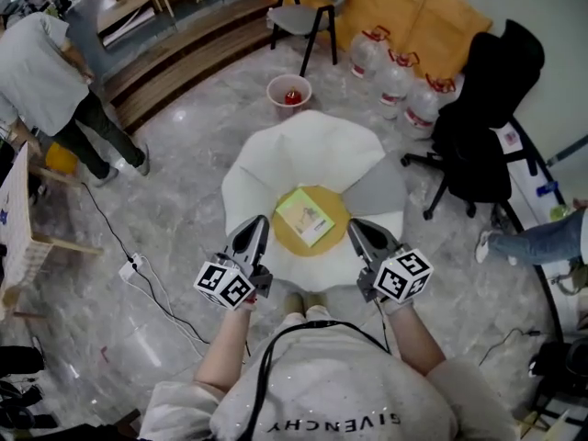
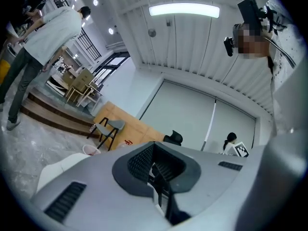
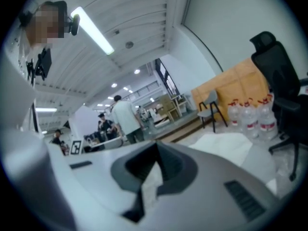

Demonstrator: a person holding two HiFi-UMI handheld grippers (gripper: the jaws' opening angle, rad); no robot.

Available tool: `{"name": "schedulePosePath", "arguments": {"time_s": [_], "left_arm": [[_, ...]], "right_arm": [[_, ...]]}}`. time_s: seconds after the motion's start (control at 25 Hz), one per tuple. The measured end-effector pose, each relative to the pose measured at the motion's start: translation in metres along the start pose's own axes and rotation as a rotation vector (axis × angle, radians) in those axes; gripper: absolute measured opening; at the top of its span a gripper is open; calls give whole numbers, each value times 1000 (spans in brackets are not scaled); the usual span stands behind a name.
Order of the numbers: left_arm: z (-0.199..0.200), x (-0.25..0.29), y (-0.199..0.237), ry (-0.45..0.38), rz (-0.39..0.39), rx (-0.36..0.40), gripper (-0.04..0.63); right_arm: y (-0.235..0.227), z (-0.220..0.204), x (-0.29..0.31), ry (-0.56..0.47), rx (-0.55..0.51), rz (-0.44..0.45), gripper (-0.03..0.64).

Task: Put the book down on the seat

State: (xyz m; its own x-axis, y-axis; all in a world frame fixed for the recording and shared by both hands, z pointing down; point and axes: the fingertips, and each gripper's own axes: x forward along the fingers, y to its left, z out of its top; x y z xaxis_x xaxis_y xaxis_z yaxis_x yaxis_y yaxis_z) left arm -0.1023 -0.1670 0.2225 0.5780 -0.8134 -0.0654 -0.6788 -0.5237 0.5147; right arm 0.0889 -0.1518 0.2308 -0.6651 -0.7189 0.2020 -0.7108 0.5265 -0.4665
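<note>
Book [image 1: 304, 217] already sits flat on the seat [image 1: 342, 213], just past the left tool [image 1: 261, 220] and right tool [image 1: 353, 224], both closed on nothing, so I'd back off straight without clipping its near corner.

1. Left gripper [image 1: 258, 227]: jaws together, empty, pointing forward, about level.
2. Right gripper [image 1: 357, 231]: jaws together, empty, pointing forward, tipped slightly down.
3. Left forearm [image 1: 219, 352] and right forearm [image 1: 419, 338]: bare, extended side by side.
</note>
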Motion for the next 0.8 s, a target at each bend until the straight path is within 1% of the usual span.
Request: {"name": "schedulePosePath", "arguments": {"time_s": [0.16, 0.36, 0.56, 0.8], "left_arm": [[7, -5, 1, -15, 11, 15, 23], [12, -9, -4, -19, 6, 47, 23], [11, -12, -5, -22, 5, 48, 23], [10, -9, -2, -28, 18, 29, 23]], "right_arm": [[11, 8, -1, -11, -20, 27, 14], [20, 11, -4, -15, -33, 45, 14], [23, 7, -5, -8, -35, 50, 14], [20, 3, -1, -3, -25, 46, 14]]}}
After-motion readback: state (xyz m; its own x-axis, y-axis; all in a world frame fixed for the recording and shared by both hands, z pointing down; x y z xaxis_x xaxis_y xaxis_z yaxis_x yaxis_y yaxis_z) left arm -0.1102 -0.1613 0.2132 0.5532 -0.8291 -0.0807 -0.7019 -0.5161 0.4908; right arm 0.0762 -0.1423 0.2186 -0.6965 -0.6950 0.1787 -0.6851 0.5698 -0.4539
